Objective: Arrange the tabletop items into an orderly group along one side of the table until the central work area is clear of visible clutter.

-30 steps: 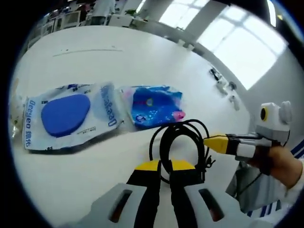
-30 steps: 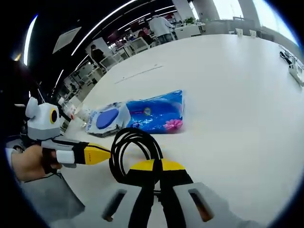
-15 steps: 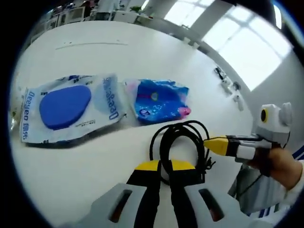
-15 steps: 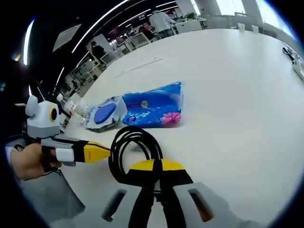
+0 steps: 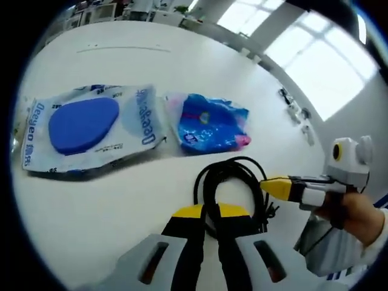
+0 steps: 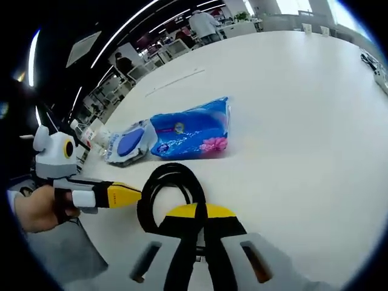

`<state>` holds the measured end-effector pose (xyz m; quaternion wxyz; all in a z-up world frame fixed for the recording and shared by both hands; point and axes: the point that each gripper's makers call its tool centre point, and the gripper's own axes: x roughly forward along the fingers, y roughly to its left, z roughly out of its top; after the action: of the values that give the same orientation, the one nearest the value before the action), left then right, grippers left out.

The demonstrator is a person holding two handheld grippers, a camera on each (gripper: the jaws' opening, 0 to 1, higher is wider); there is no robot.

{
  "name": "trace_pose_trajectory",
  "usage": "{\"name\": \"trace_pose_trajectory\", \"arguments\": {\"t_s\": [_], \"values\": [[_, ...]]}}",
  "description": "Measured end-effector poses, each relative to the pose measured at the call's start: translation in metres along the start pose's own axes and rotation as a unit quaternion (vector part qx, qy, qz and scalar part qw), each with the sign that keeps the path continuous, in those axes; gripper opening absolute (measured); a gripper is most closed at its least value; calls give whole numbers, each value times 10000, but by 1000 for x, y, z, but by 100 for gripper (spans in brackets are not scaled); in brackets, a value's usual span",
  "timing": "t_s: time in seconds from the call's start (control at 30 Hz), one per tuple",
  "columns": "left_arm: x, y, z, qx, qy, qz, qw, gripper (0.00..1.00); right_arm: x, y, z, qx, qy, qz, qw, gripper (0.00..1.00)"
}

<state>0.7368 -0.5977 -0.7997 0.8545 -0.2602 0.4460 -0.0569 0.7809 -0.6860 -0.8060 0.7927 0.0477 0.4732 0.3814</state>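
A coiled black cable (image 5: pixel 229 179) lies low over the white table (image 5: pixel 91 206), and both grippers hold it. My left gripper (image 5: pixel 209 211) is shut on the coil's near side. My right gripper (image 5: pixel 267 182) comes in from the right, shut on the coil's right edge. In the right gripper view the cable (image 6: pixel 165 189) loops out of my right gripper (image 6: pixel 203 211), and the left gripper (image 6: pixel 137 195) meets it from the left. Beyond the coil lie a blue tissue pack (image 5: pixel 212 124) (image 6: pixel 191 133) and a clear pack with a blue oval (image 5: pixel 85 124) (image 6: pixel 127 145), side by side.
Small plugs and a power strip (image 5: pixel 295 112) (image 6: pixel 377 77) sit near the table's far edge. A hand (image 5: pixel 354 213) and sleeve hold the right gripper. Desks and people stand beyond the table (image 6: pixel 200 27). Open tabletop (image 6: pixel 303 139) spreads to the right of the packs.
Both views have drifted slightly, so the packs sit a little differently in the picture. The cable stays gripped by both grippers in the same way.
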Motion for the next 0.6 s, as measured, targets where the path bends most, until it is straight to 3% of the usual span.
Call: {"name": "trace_pose_trajectory", "arguments": {"t_s": [0.6], "values": [[1, 0, -2, -65, -37, -10, 10000, 2, 3, -2, -2, -5, 18, 39, 10000, 0]]}}
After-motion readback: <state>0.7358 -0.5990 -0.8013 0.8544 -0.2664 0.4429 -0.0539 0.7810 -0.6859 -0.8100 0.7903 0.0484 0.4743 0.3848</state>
